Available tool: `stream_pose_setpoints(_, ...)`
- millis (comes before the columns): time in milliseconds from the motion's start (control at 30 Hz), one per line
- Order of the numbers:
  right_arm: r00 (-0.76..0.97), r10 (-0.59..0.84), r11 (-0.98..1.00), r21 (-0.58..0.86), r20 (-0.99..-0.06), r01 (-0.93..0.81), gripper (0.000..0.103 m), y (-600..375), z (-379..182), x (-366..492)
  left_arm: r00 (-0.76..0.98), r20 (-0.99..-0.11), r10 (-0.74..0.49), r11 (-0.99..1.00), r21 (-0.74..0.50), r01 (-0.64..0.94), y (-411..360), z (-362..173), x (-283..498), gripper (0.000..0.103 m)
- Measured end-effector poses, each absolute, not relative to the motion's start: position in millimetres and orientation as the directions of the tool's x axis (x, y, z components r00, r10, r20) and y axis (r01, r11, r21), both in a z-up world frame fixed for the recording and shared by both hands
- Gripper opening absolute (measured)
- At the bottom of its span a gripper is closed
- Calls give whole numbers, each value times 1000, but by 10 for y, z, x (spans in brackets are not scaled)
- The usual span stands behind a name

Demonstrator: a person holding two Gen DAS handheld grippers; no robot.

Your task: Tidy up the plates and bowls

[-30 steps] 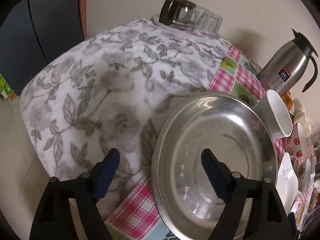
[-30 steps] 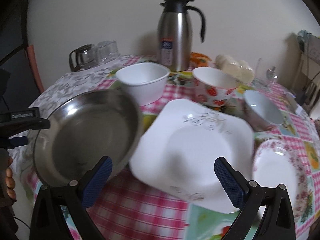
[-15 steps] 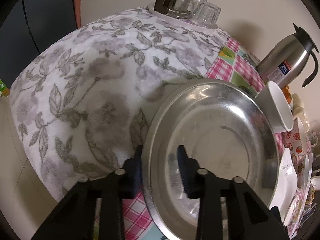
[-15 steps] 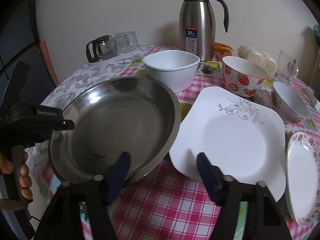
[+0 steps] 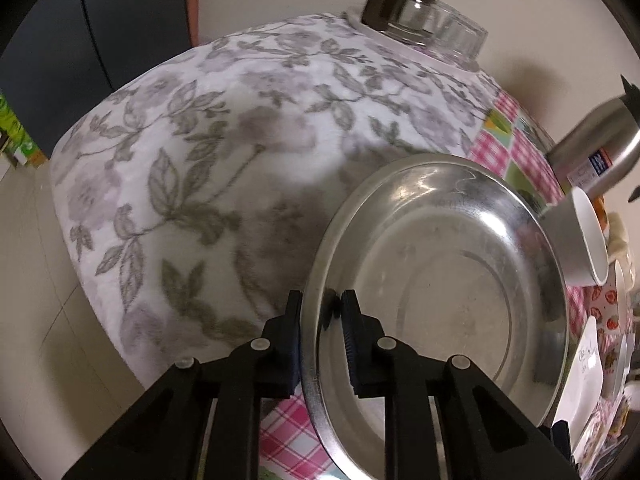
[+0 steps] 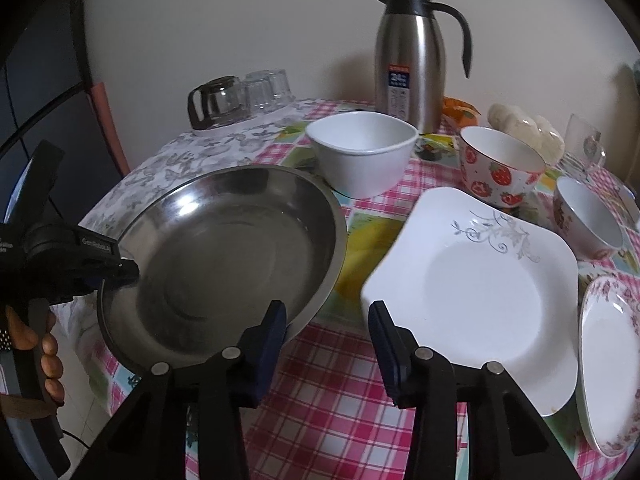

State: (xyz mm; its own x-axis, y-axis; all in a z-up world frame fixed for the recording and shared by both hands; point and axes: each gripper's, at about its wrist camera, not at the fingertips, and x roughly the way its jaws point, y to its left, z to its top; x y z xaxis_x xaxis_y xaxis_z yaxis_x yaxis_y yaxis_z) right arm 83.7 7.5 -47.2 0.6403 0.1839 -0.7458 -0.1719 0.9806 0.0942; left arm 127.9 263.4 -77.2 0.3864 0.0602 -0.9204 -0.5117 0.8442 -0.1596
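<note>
Steel is what my left gripper holds: its two fingers are pressed together on the rim of the round steel plate, one finger inside the dish, one outside. From the right wrist view I see that same plate sitting at the left edge of the counter, its rim on the gripped side raised a little off the checked cloth, so it appears tilted rather than flat.

My right gripper hangs empty over the near edge of the counter, its fingers apart. They point at the strip of cloth between the steel plate and the square white plate. The steel plate's rim lies just beside the left finger; the white plate's near left corner lies just beside the right finger. Neither is touched.

The relation that matters, as I judge it: the steel plate lies to the left of the white plate, close but apart, and my left hand already has it. The white plate spreads from its near left corner toward the right edge of the counter, so my right hand is the nearer one for it.

Behind them, toward the far edge, stand a white bowl, a strawberry bowl and a steel flask. A floral bowl and a floral plate sit at the right edge.
</note>
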Motion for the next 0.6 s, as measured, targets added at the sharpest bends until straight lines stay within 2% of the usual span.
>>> stream_pose_setpoints(233,635,205,974,91,-745,-207,44,182,-493,833,378,-923,71,843,-147,-517,2641,-784,1280,23)
stream_pose_setpoints(367,625,227,971,121,-747,-207,38,166,-548,874,367,-926,82,837,-136,-531,2666,-798,1283,33)
stream_pose_setpoints(600,616,270,960,160,-740,-230,33,166,-614,934,377,-921,96,849,-122,-514,2626,-802,1291,31)
